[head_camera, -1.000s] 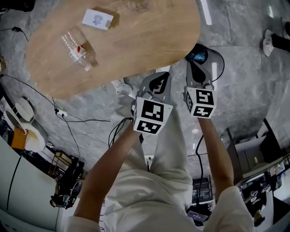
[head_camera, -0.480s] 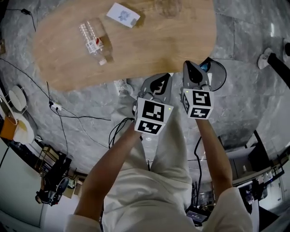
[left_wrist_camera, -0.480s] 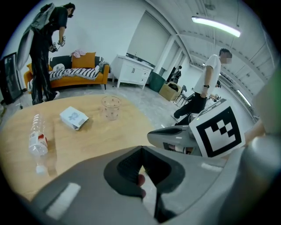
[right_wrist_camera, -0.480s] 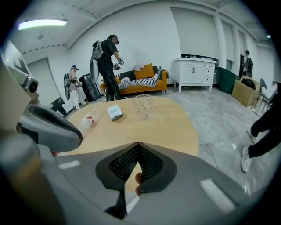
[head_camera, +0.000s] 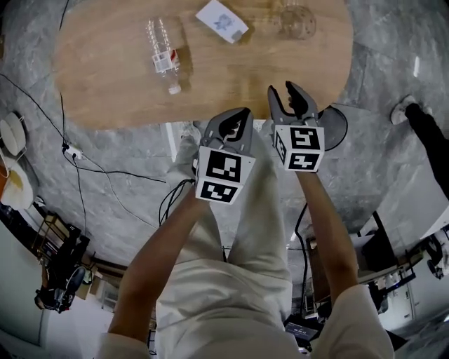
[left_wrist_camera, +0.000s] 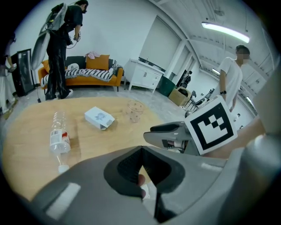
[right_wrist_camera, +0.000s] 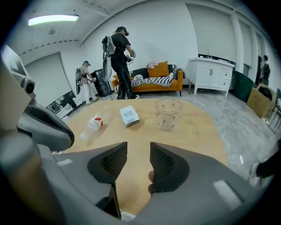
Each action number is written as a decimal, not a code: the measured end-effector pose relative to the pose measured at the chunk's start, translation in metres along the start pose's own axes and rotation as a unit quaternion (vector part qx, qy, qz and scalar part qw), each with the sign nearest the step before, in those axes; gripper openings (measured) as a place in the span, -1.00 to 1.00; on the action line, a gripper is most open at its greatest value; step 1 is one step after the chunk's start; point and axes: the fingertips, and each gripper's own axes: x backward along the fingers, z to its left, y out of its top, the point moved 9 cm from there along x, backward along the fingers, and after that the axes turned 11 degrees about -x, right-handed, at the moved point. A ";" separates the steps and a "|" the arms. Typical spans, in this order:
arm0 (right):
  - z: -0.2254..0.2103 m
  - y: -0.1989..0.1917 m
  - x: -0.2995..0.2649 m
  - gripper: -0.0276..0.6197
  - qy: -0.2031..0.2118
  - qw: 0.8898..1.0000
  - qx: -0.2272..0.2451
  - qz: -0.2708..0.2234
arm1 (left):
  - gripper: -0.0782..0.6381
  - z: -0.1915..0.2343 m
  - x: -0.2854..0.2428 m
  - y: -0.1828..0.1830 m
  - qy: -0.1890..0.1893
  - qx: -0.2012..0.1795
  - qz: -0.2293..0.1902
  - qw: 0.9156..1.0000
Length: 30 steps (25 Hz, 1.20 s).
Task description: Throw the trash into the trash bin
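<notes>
The trash we see lies on the oval wooden table. A clear plastic bottle with a red-and-white label and a white cap lies on its side. A small white carton lies flat a little way beyond it. A clear dotted plastic cup stands upright further along, near the far edge. The three are apart from one another and nothing touches them. A dark round bin sits on the grey marbled floor just beside the table's near end. It is partly hidden behind our right gripper.

We hold both grippers side by side over our legs at the table's near edge, pointing at the table and well short of the trash. The right gripper's jaws have just been opening and now stand partly apart. Only bare tabletop shows between them in the right gripper view. The left gripper has its jaws pressed together at the tips, with nothing caught between them in the left gripper view.

Black cables trail over the floor to our left. Past the table stands an orange sofa, with people standing near it.
</notes>
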 end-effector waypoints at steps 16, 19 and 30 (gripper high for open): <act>0.042 0.053 -0.094 0.29 0.041 0.994 0.103 0.021 | -0.78 0.072 0.018 -0.008 0.053 0.067 -0.019 0.996; 0.046 0.058 -0.109 0.36 0.041 0.991 0.125 0.026 | -0.78 0.080 0.020 -0.010 0.056 0.074 -0.020 0.996; 0.052 0.069 -0.160 0.39 0.034 0.986 0.159 0.038 | -0.78 0.099 0.023 -0.022 0.055 0.089 -0.013 0.994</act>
